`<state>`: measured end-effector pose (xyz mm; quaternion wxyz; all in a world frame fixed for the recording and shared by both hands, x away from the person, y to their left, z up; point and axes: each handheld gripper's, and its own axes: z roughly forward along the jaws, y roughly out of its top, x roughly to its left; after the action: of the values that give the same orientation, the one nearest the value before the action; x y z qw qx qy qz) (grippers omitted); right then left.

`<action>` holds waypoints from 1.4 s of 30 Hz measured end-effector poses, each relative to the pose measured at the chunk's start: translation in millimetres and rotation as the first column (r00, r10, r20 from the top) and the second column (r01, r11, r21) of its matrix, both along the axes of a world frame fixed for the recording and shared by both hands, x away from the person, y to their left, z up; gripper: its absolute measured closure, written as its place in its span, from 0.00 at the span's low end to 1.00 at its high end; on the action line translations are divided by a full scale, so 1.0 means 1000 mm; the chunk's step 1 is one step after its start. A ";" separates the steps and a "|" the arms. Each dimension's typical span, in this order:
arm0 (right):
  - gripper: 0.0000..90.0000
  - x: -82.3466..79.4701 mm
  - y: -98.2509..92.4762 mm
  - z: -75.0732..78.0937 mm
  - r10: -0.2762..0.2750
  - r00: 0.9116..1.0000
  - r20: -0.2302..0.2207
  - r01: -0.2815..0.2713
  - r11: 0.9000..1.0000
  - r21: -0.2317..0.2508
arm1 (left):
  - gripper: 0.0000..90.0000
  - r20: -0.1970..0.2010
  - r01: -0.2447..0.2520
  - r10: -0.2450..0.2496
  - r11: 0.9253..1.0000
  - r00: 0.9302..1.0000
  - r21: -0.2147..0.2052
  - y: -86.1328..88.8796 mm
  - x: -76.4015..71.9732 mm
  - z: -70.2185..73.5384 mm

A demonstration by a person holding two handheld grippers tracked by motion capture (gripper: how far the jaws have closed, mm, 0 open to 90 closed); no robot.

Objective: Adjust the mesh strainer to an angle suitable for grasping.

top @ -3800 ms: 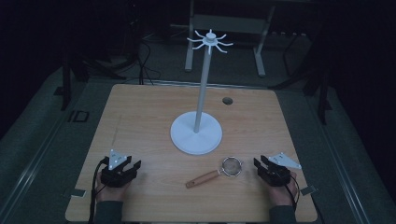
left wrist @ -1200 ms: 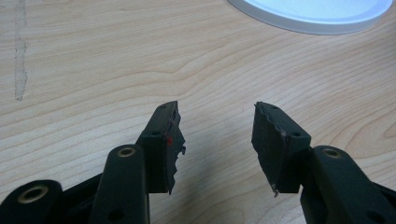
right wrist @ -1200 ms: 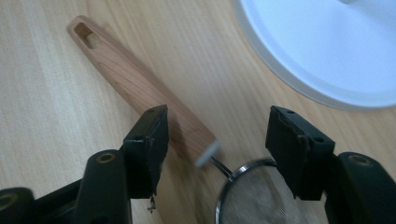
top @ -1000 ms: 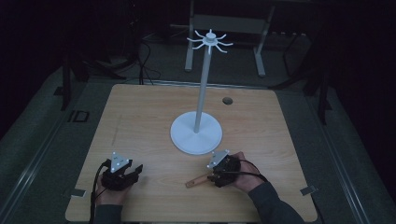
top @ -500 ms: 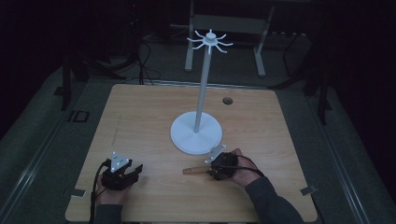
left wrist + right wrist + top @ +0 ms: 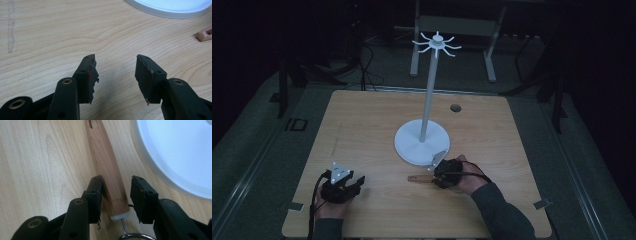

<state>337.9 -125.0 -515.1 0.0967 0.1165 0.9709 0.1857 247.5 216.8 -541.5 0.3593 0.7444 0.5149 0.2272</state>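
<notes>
The step in hand is the grasp: the right hand-held gripper [image 6: 115, 195] has just been closing around the strainer's wooden handle [image 6: 105, 167], which lies flat on the surface [image 6: 362, 130] beside the white stand base [image 6: 412, 147]. One pad touches; the other is a little apart. Next, finish the squeeze and lift. The left hand-held gripper [image 6: 115, 75] rests released.

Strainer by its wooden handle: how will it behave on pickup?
The handle looks stiff, so no flop. It is rounded and tapered, so it may twist or slide between the right gripper pads. The wire end may make it droop head-down.
</notes>
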 end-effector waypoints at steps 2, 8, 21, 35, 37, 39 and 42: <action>0.68 0.002 0.004 -0.003 0.011 1.000 -0.021 -0.011 1.000 -0.020 | 0.57 -0.001 -0.003 0.003 1.000 1.000 -0.006 0.001 0.000 0.000; 0.67 0.007 0.009 -0.007 0.019 0.997 -0.069 -0.022 0.999 -0.043 | 0.57 -0.001 -0.003 0.003 1.000 1.000 -0.008 0.002 0.001 -0.001; 0.71 0.016 0.007 -0.010 0.013 0.989 -0.147 -0.019 0.999 -0.042 | 0.57 -0.005 0.001 -0.001 1.000 1.000 -0.003 0.001 0.002 -0.001; 0.77 0.006 -0.003 -0.006 0.016 0.997 -0.071 -0.014 1.000 0.024 | 0.57 -0.004 -0.001 0.001 1.000 1.000 -0.002 0.001 0.001 -0.001; 0.77 0.006 -0.005 -0.004 0.012 0.998 -0.055 -0.010 0.999 0.047 | 0.57 -0.003 -0.001 0.001 1.000 1.000 -0.004 0.001 0.001 0.000; 0.77 0.005 -0.009 -0.001 -0.004 0.999 -0.033 0.006 0.997 0.070 | 0.57 -0.004 -0.002 0.002 1.000 1.000 -0.004 0.001 0.001 0.000; 0.77 0.005 -0.011 0.002 -0.013 1.000 -0.016 0.014 0.996 0.092 | 0.57 -0.004 -0.001 0.001 1.000 1.000 -0.003 0.001 0.001 -0.001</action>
<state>342.4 -136.1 -513.5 0.0848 0.1290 0.9612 0.2286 248.6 218.0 -542.0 0.3595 0.7438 0.5165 0.2252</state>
